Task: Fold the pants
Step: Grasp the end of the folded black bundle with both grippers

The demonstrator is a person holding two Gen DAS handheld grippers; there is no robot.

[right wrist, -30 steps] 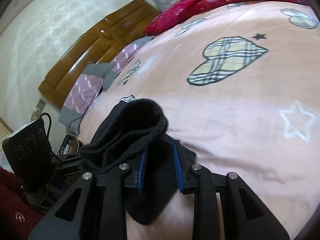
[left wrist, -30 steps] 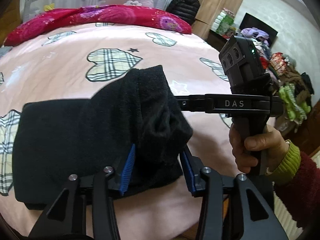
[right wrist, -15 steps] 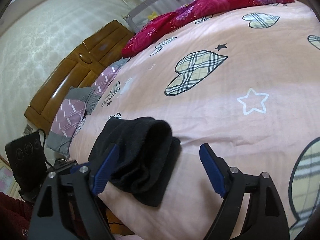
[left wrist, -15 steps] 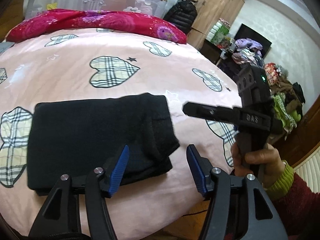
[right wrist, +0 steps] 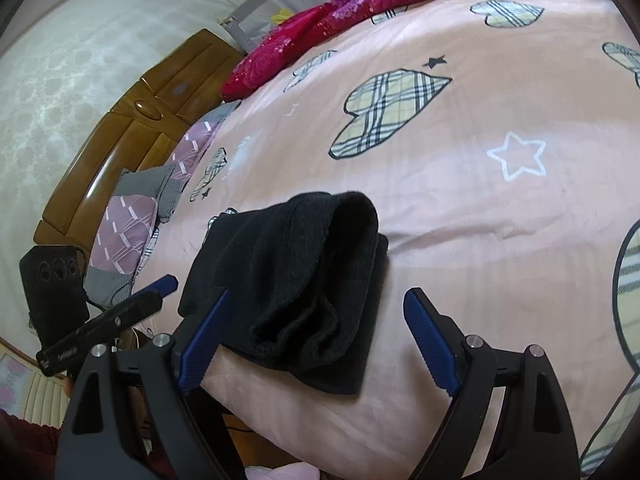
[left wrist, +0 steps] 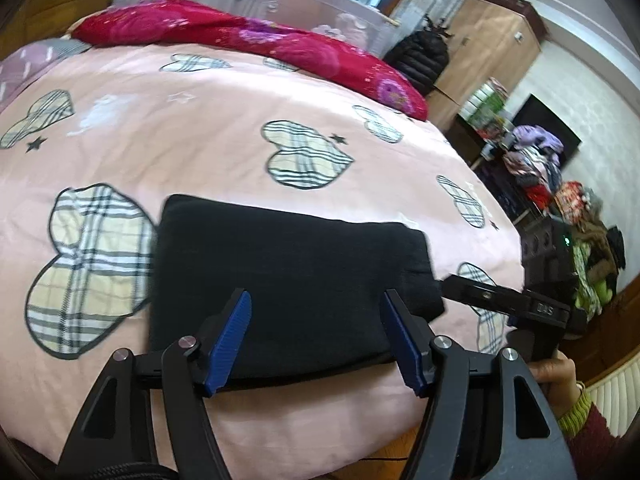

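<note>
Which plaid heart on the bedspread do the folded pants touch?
The large plaid heart at the black pants' left edge, seen from the left wrist; the other hearts lie apart.

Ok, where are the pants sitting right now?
The black pants lie folded near the bed's front edge, in front of both open grippers, beside a large plaid heart in the left wrist view.

Left gripper [left wrist: 320, 336] and right gripper [right wrist: 316, 340] both hover, jaws apparently spread wide, empty.
</note>
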